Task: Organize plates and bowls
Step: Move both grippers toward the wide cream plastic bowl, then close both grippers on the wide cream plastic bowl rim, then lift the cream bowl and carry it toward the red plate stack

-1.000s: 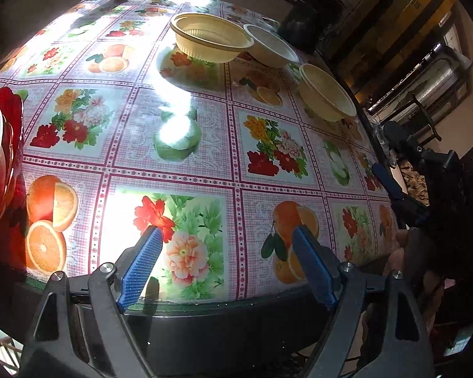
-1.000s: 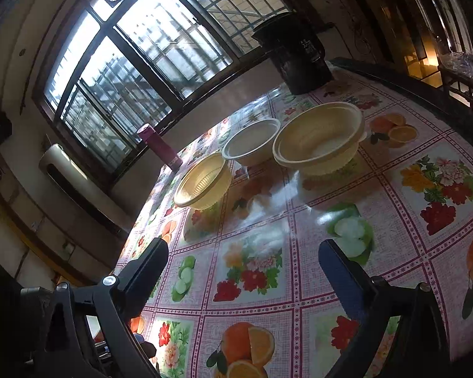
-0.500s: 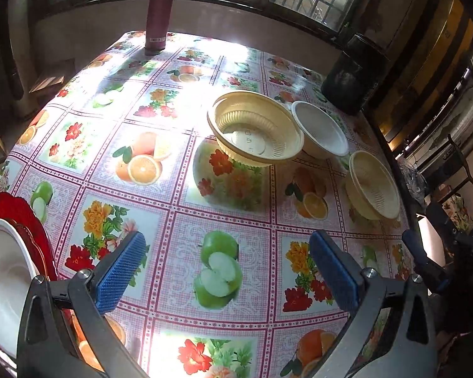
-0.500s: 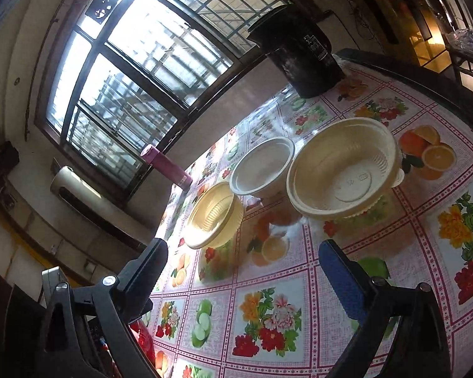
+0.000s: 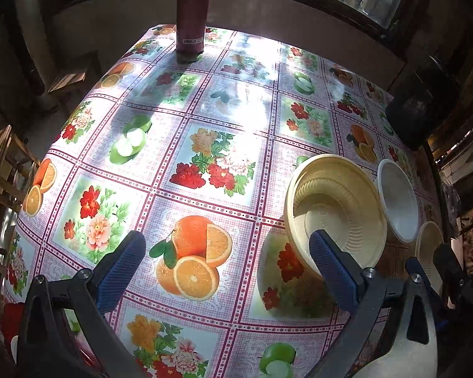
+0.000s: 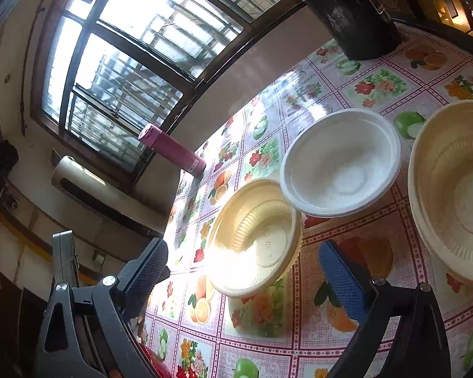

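Three bowls sit on the fruit-and-flower tablecloth (image 5: 211, 119). In the left wrist view a ribbed cream bowl (image 5: 340, 208) lies at the right, a white bowl (image 5: 397, 201) past it and a second cream bowl (image 5: 429, 245) at the edge. My left gripper (image 5: 227, 261) is open and empty, its right finger in front of the cream bowl. In the right wrist view the cream bowl (image 6: 252, 239) lies between the open fingers of my right gripper (image 6: 242, 271), with the white bowl (image 6: 340, 163) and the other cream bowl (image 6: 457, 189) beyond.
A pink flask (image 5: 190, 12) stands at the table's far edge below the window, also in the right wrist view (image 6: 173, 151). A black pot (image 6: 353, 9) stands at the far right corner. Something red (image 5: 12, 318) shows at the lower left. Wooden chairs (image 5: 3, 163) stand left of the table.
Both grippers have moved forward over the table toward the bowls, which now look much larger. The left view has swung left; the red plates and white bowl have dropped almost out of sight.
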Demonstrator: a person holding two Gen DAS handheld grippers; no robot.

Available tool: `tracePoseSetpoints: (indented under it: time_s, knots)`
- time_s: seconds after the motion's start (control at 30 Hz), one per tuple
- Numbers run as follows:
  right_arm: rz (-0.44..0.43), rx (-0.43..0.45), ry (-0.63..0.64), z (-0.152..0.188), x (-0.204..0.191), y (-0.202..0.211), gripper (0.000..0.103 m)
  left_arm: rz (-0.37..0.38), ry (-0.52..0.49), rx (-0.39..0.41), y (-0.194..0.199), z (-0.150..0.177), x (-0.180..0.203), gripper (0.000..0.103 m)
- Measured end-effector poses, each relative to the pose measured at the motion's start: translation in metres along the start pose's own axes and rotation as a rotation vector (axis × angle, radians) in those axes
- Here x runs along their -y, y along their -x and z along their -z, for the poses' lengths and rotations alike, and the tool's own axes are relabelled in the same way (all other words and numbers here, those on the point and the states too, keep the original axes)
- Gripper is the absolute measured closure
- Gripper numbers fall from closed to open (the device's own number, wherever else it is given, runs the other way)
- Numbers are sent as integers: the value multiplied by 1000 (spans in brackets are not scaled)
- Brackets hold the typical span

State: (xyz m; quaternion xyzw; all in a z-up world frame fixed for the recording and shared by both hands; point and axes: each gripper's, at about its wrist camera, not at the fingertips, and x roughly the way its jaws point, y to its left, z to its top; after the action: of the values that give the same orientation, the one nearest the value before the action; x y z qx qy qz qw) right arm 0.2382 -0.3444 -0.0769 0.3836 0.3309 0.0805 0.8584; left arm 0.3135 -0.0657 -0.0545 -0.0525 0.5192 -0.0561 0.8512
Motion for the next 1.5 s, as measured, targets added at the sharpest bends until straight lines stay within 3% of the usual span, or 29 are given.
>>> tracePoseSetpoints:
  time_s: [0.2, 0.3, 0.4, 0.53, 0.63, 0.83, 0.93, 1.0, 1.07, 1.23, 1.5]
  knots:
    - [-9, -43, -90, -9, 19, -32, 5, 4, -10, -40, -41, -20, 14, 0]
    - [-28, -60, -113, -11, 26, -43, 6, 25, 1, -65, -56, -22, 18, 5]
    - [-22, -60, -117, -10, 30, -49, 6, 44, 9, -84, -65, -21, 21, 20]
    - [-35, -72, -141, -7, 36, -53, 8, 53, 8, -85, -68, -20, 23, 49]
    - [-45, -82, -145, -8, 38, -55, 18, 70, 11, -94, -69, -18, 23, 56]
    - [-42, -92, -112, -6, 34, -59, 51, 162, 12, -95, -63, -15, 31, 60]
    - [-25, -100, -109, -5, 34, -61, 66, 178, -7, -114, -65, -14, 38, 73]
    - [5, -95, -101, -5, 35, -60, 83, 182, -2, -122, -68, -13, 39, 80]
    - [22, -88, -94, -6, 37, -57, 89, 187, 3, -126, -69, -13, 38, 87]
    - [39, -84, -92, -6, 37, -56, 92, 187, 9, -126, -67, -11, 35, 94]
    - [50, -85, -114, 0, 41, -49, 93, 191, -3, -132, -60, 3, 36, 94]
